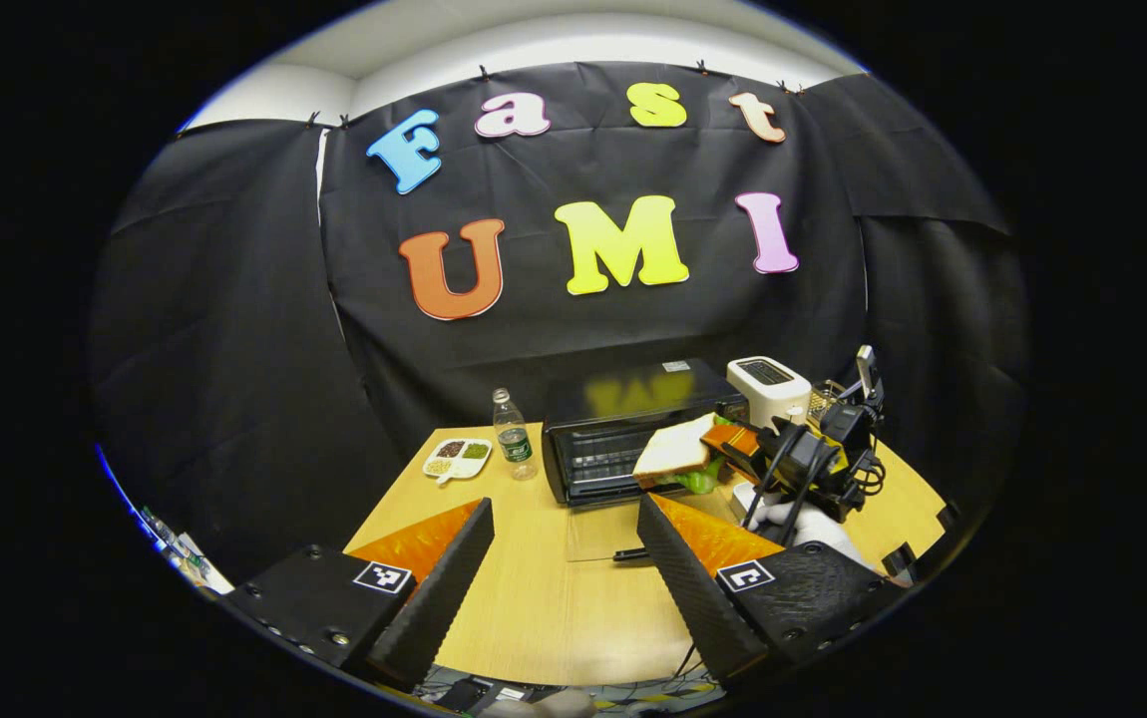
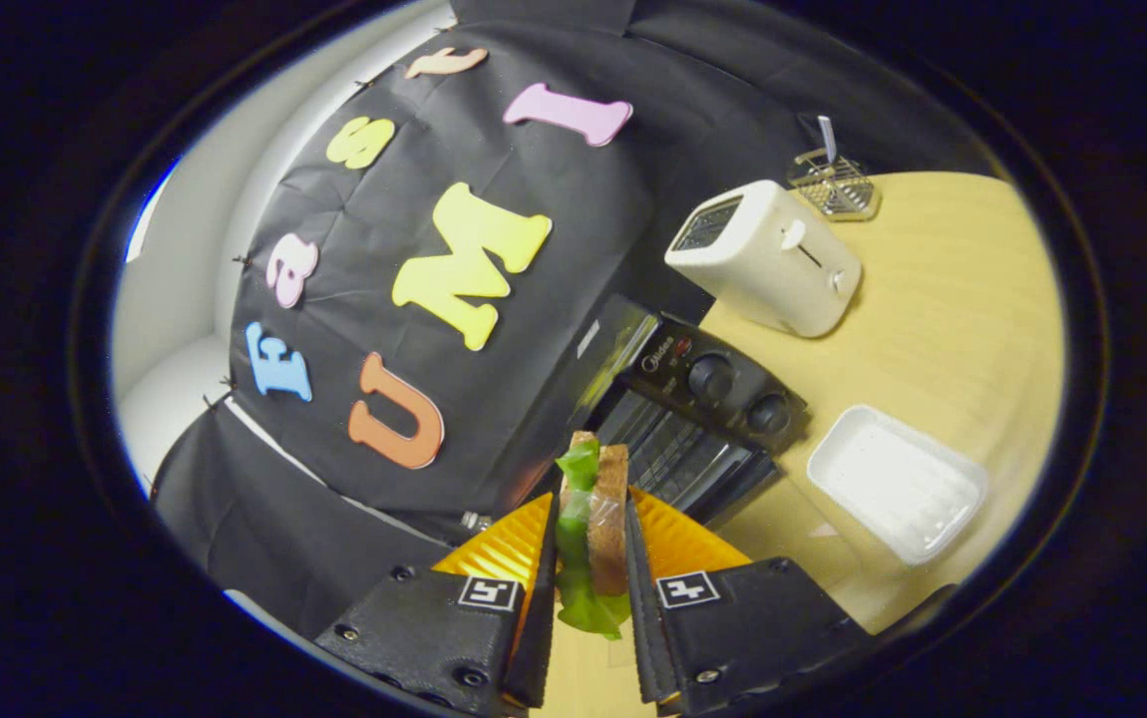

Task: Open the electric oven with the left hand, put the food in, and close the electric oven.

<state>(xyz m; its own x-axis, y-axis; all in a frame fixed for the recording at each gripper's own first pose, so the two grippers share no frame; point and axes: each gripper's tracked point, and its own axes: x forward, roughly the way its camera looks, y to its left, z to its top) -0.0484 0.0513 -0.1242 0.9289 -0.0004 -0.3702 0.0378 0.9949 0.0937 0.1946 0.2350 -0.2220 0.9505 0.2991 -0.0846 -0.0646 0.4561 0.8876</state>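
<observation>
Now the sandwich (image 2: 593, 509) sits clamped between the right tongs (image 2: 588, 588).

White toaster (image 2: 763, 257), water bottle (image 1: 513, 435), snack dish (image 1: 457, 458) — white tray (image 2: 898, 483), wire rack (image 2: 834, 185).

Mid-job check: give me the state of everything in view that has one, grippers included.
Oven: door open, lying flat toward the table edge.
Sandwich: clamped between the right gripper's fingers, held in front of the oven mouth.
Right gripper: shut on the sandwich.
Left gripper: open, holding nothing.
White tray: empty.
Water bottle: upright, capped.
Toaster: upright, lever up.
</observation>
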